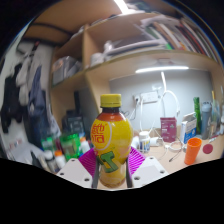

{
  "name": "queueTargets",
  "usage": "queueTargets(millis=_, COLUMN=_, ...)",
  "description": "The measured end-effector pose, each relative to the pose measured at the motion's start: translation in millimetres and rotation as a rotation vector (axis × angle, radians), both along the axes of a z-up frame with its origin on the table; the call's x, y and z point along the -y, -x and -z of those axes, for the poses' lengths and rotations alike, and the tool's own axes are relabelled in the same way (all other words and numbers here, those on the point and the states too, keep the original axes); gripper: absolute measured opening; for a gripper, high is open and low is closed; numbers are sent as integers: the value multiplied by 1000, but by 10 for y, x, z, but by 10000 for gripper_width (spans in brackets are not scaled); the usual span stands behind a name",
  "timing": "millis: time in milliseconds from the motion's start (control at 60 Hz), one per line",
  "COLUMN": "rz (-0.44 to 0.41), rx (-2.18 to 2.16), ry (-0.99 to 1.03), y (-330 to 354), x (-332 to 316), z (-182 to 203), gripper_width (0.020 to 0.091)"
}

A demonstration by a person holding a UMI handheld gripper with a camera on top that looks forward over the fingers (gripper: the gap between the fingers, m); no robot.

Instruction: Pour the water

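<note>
One view only, the gripper view: the tool is clamping a bottle of orange drink, both magenta pads pressing its lower sides, so the bottle is sitting upright between the fingers, yellow cap on top and apparently closed. Judging the step: bottle is being carried toward a pour, and the orange cup standing on the cluttered tabletop, well off to the side, is the likely target. To do it well: uncap first, be keeping the grip firm low on the body, be bringing the neck over the cup before tilting slowly. Label is showing red characters on yellow; too small to read, brand unclear.
</note>
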State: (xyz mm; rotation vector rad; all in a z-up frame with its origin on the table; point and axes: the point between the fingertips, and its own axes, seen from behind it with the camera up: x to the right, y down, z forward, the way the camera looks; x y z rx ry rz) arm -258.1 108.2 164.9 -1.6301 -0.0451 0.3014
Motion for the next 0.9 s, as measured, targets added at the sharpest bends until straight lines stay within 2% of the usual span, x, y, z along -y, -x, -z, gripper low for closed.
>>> queueTargets(millis=133, rz=-6, rx=-456, ry=8, y=-708, x=-269, z=-537, gripper_width=389)
queueTargets(millis=217, rz=-22, rx=-780, ry=101, y=-1148, x=-459, z=-480, gripper_width=390)
queueTargets(millis=333, rz=-128, rx=-1237, ry=277, y=-1317, x=-611, z=-262, gripper_width=388)
queueTargets(millis=433, rz=-206, rx=-1592, ry=357, y=-1513, x=-700, z=-232, gripper_width=387)
queueTargets(millis=567, rz=-204, rx=-1754, ry=359, y=-1730, x=-740, z=-192, gripper_width=387)
queueTargets(millis=700, rz=-277, rx=-2001, ry=339, y=-1918, x=-742, z=-430, gripper_width=386)
queueTargets(millis=900, rz=-305, rx=-2161, ry=339, y=-2041, x=-774, z=-524, gripper_width=389)
